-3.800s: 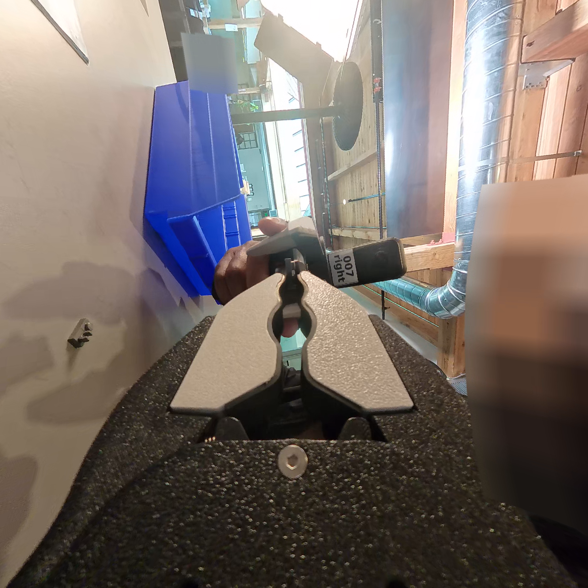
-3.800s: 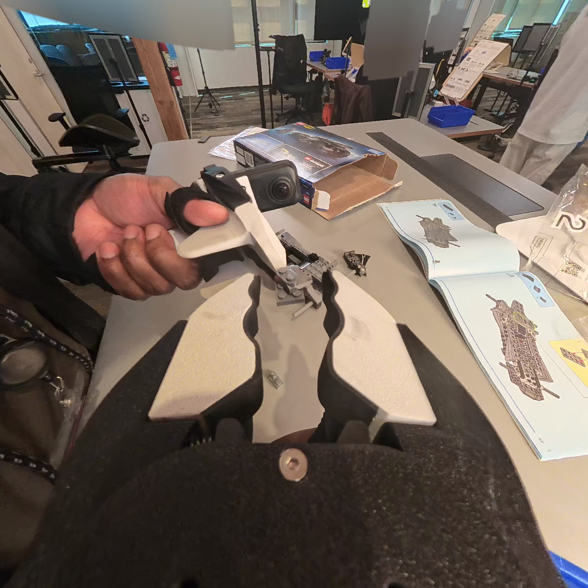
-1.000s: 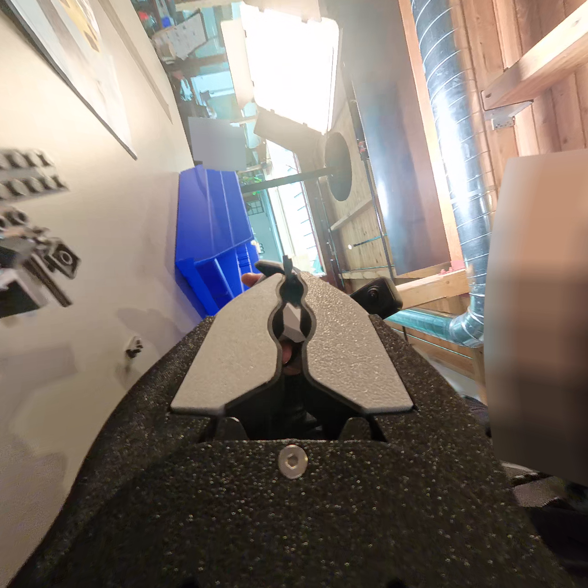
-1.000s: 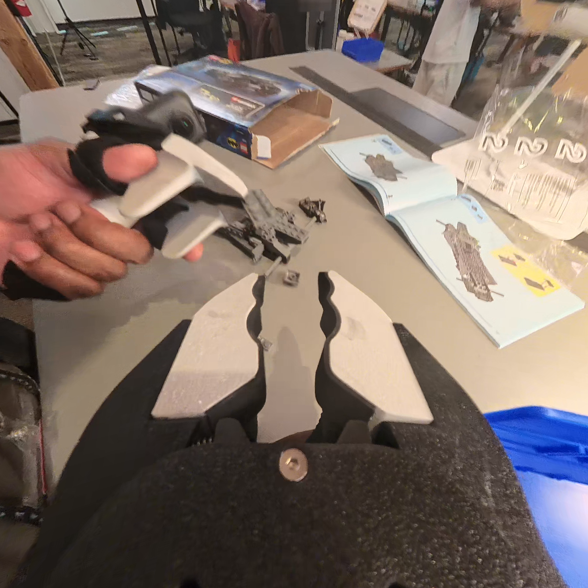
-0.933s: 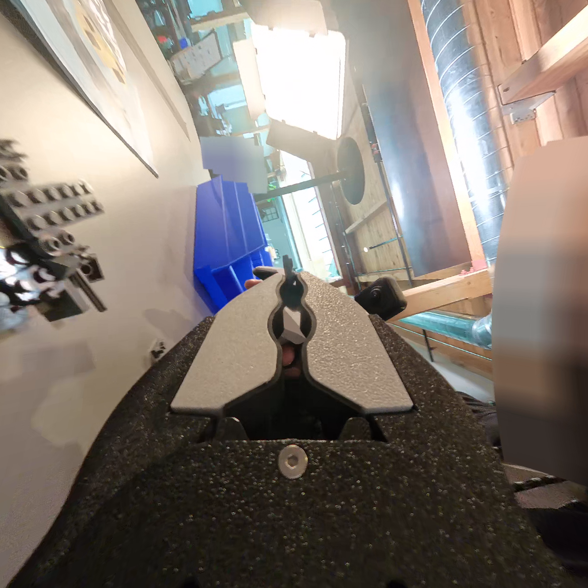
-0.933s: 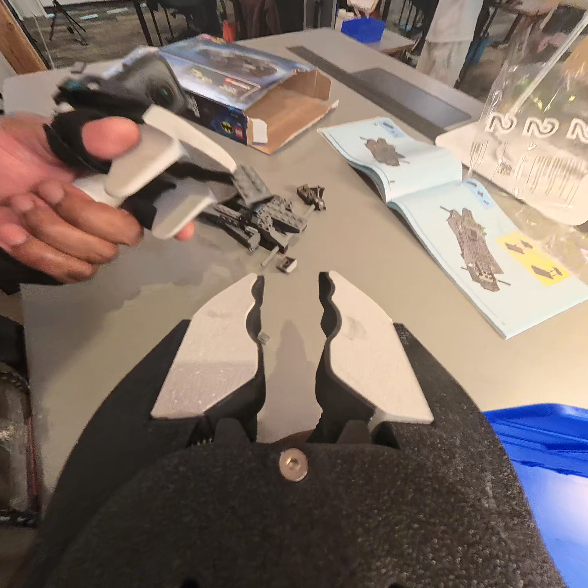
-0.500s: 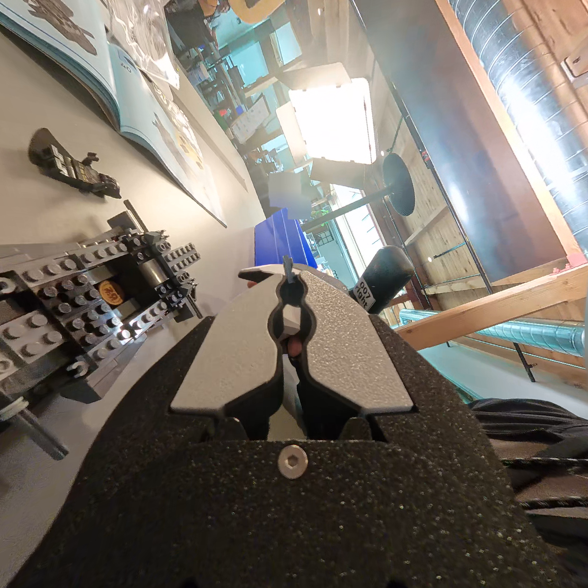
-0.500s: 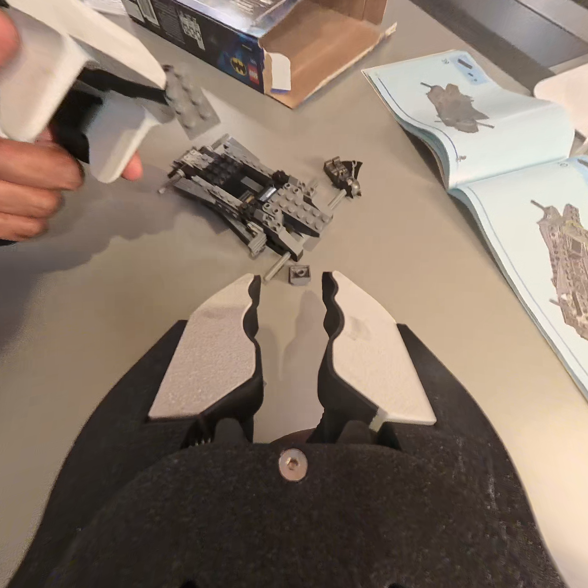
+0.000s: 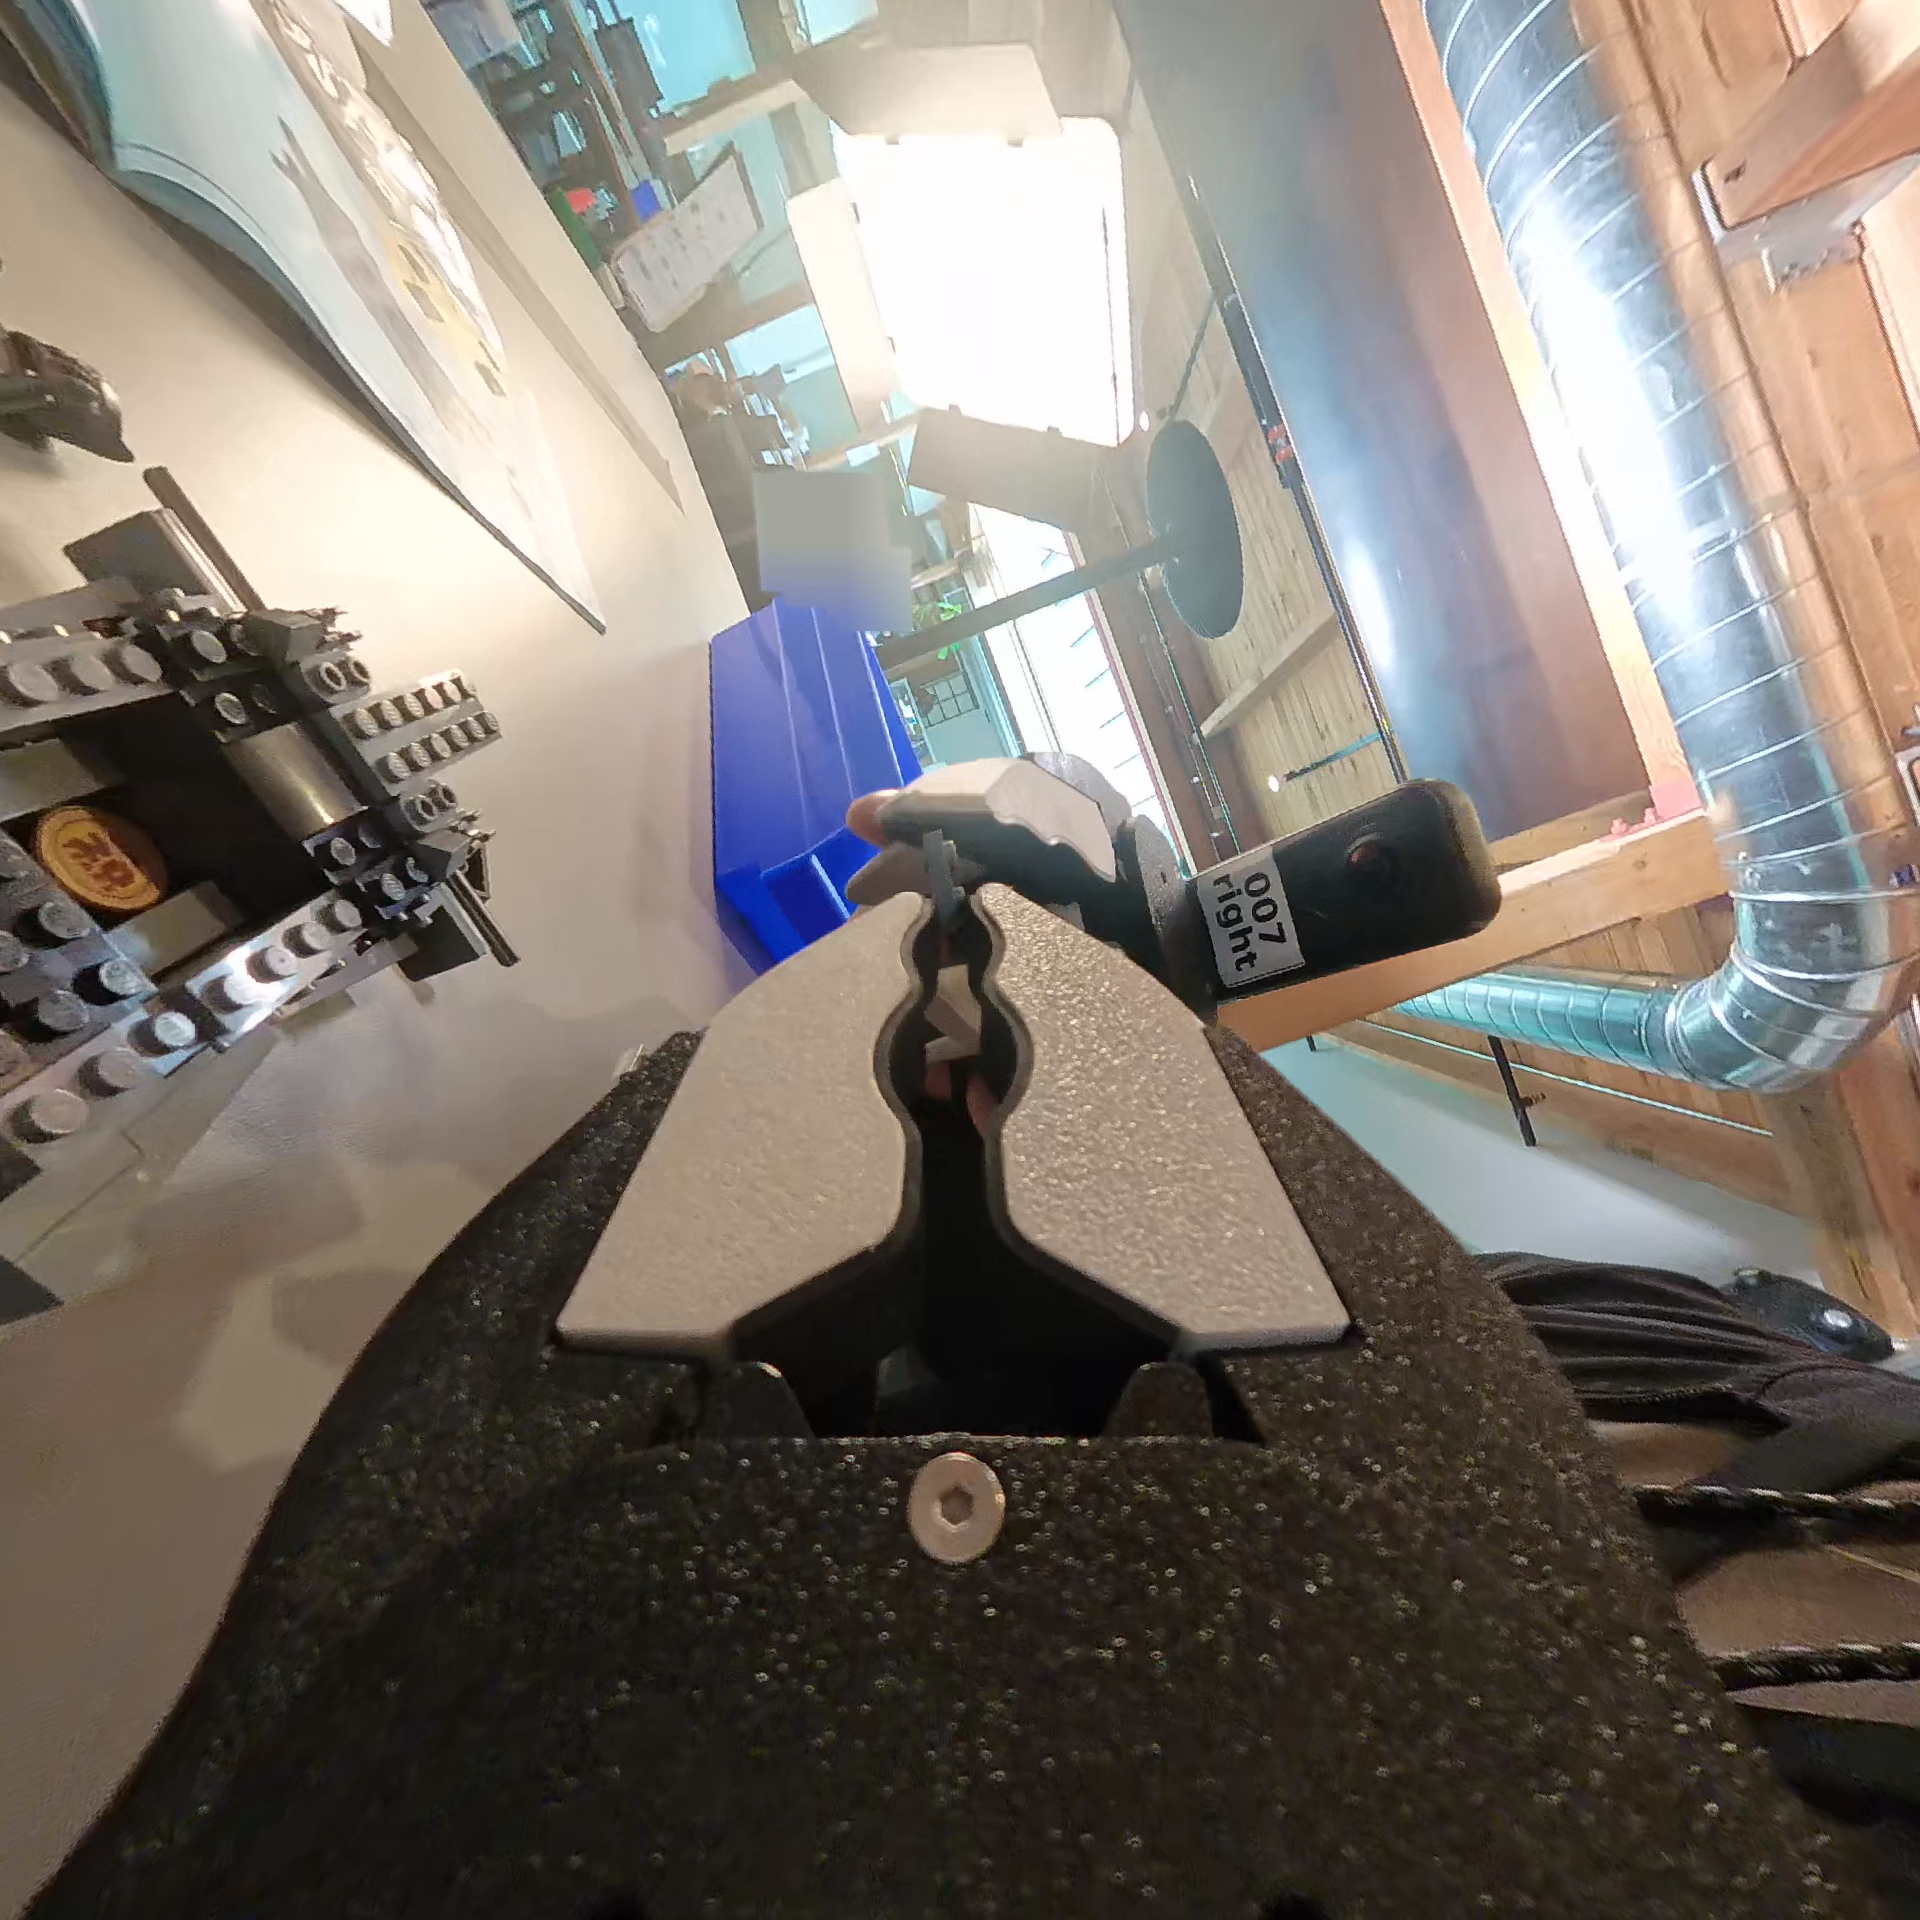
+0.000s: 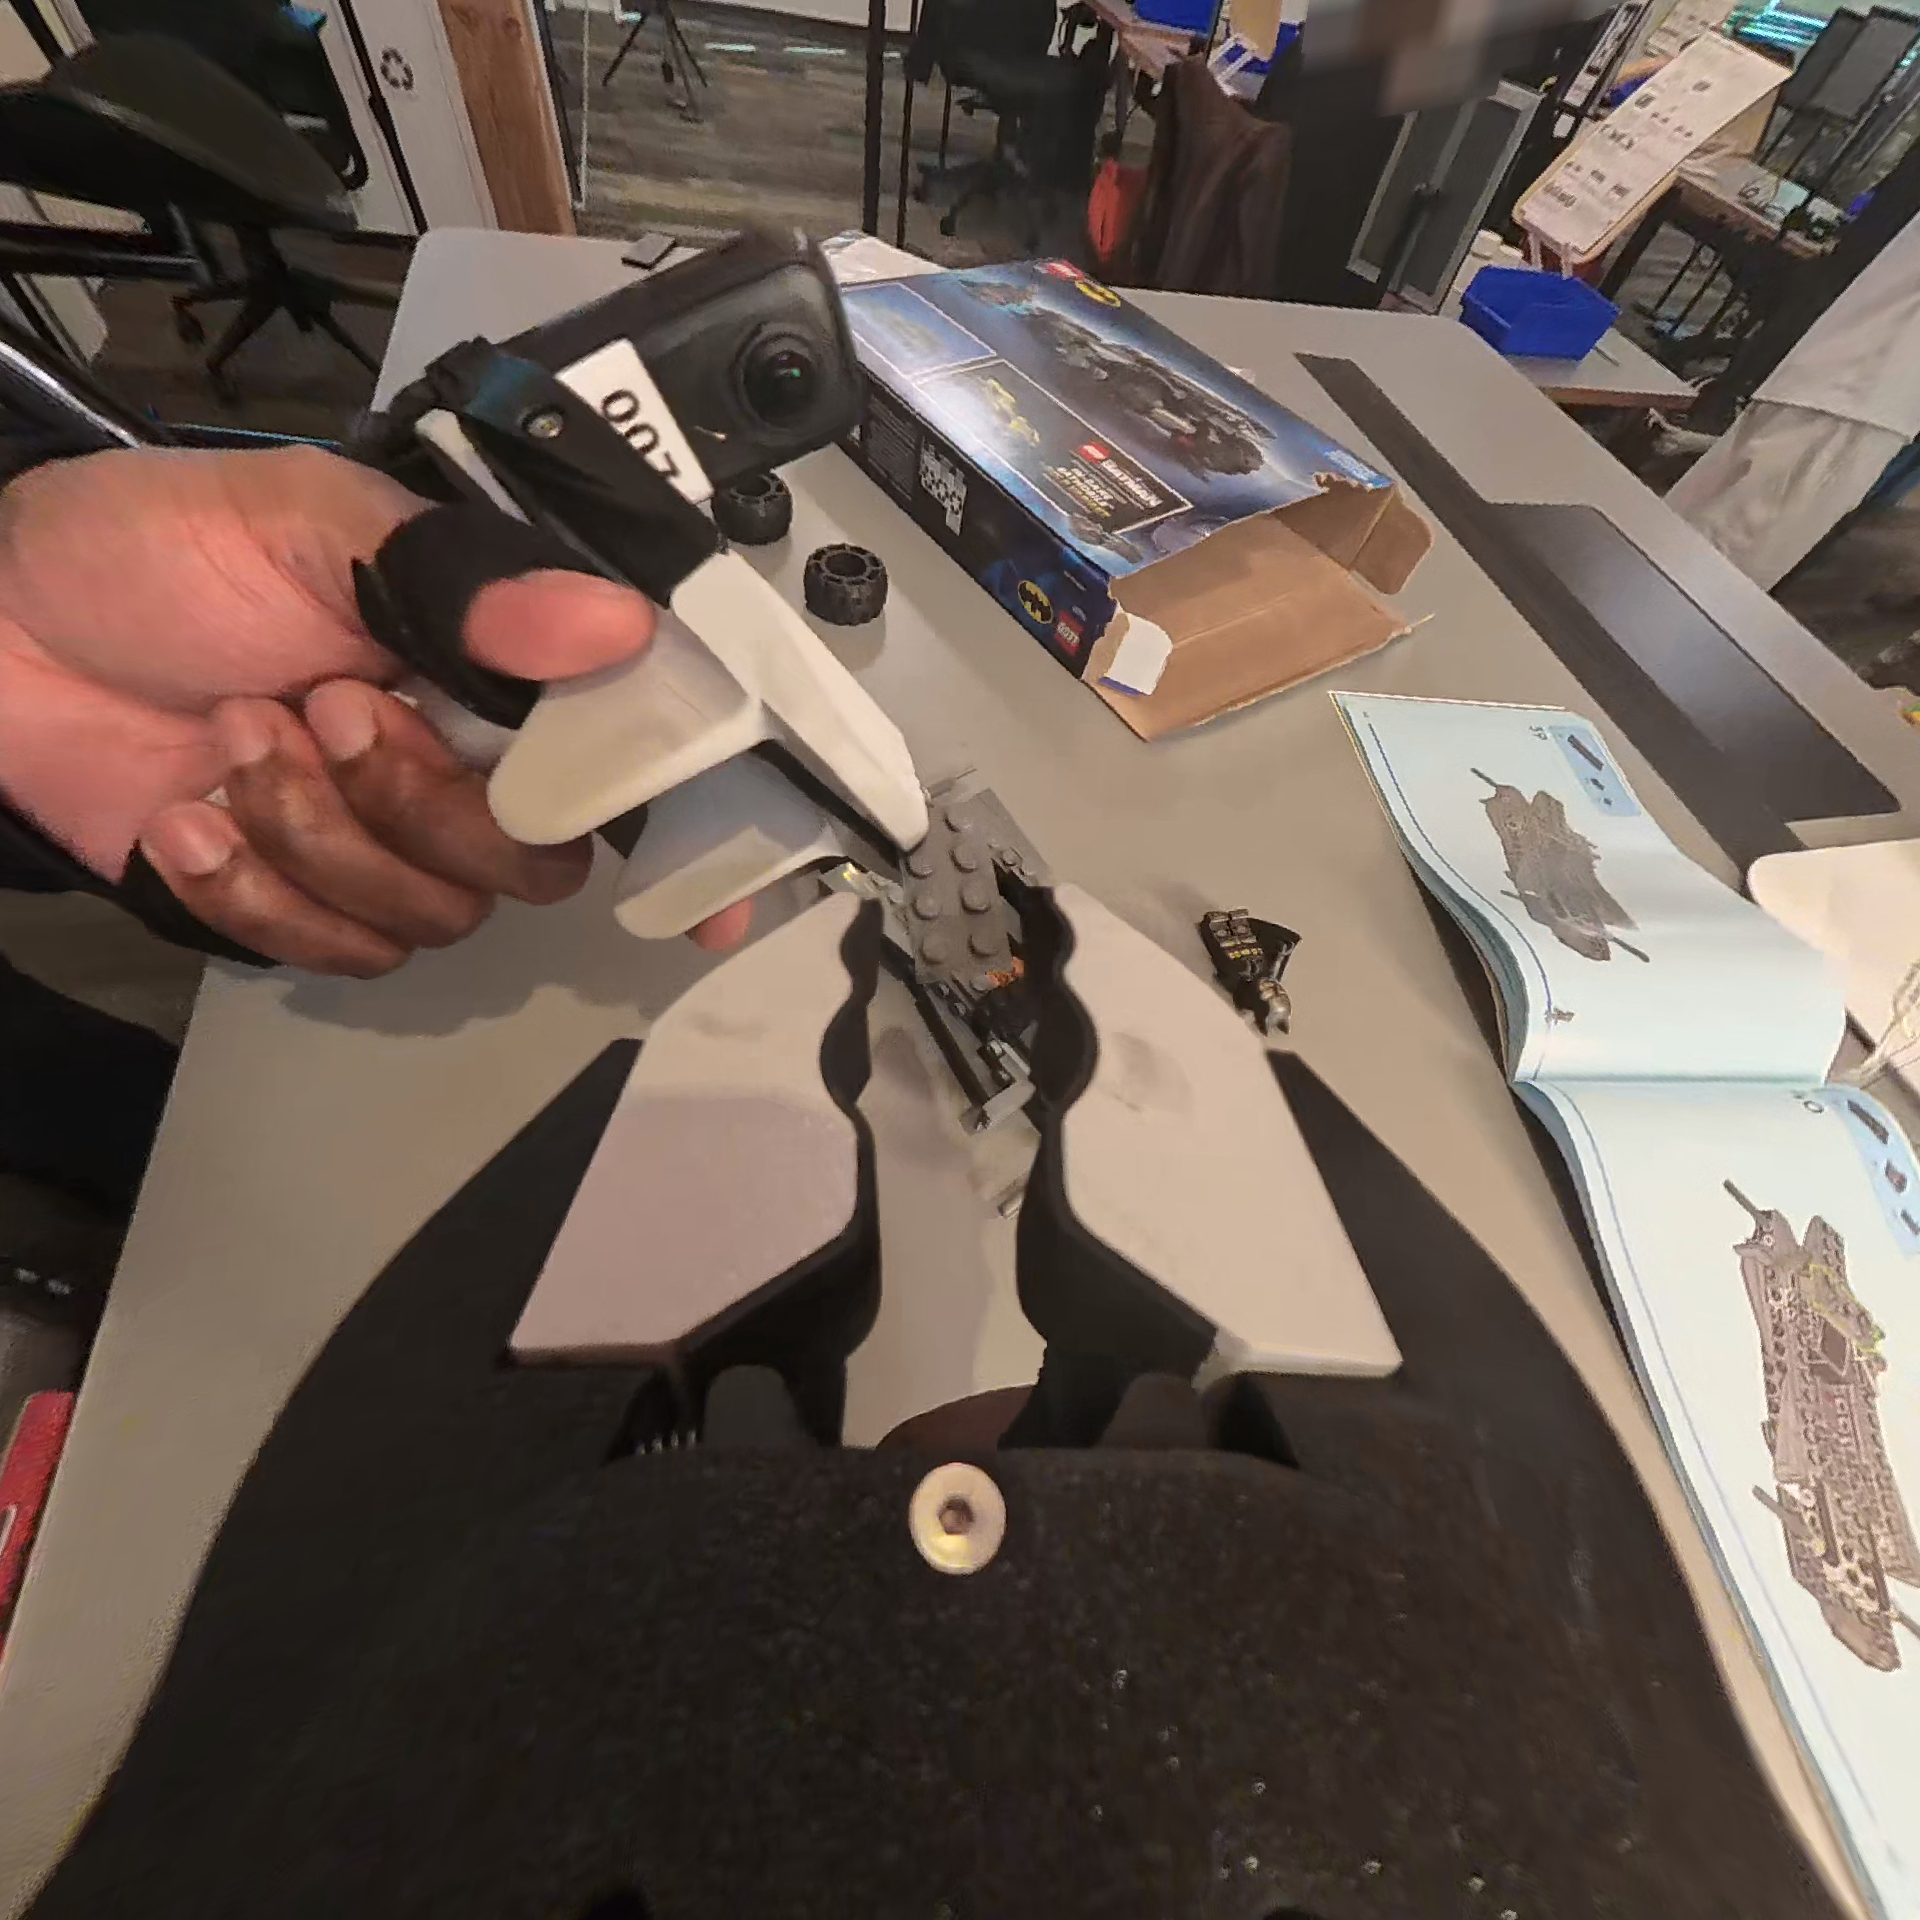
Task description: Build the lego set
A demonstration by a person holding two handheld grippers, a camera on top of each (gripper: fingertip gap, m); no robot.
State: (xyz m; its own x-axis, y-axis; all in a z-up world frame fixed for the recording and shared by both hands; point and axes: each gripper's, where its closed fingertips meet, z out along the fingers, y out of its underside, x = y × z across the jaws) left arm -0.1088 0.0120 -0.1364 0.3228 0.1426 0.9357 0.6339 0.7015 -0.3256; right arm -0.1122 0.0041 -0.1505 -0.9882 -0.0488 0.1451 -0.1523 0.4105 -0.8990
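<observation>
Left gripper: while a hand (image 10: 239,665) holds it tilted down over the bench, the left gripper (image 10: 914,831) has its white fingers clamped on one end of a flat grey studded plastic plate (image 10: 951,899); in its own view the plate shows edge-on as a thin grey sliver poking out between the nearly closed fingertips (image 9: 940,883).
Right gripper: the right gripper (image 10: 961,940) has its two pale fingers apart, one to each side of the free end of the grey plate; whether either pad touches the plate cannot be told.
Under the plate: a half-built dark grey and black brick vehicle (image 10: 977,1039) lies on the grey bench (image 10: 343,1091) between the right gripper's fingers; the left view shows its studded rows and a round orange part (image 9: 239,790).
Just right of it: a small black brick figure (image 10: 1252,961) lies alone on the bench.
Farther right: an open pale blue instruction booklet (image 10: 1621,935) lies flat.
Beyond the left gripper: two small black rubber tyres (image 10: 847,582) stand near an opened blue cardboard box (image 10: 1091,457).
Bench edge: a bright blue plastic bin (image 9: 800,748) sits behind the right gripper in the left view.
</observation>
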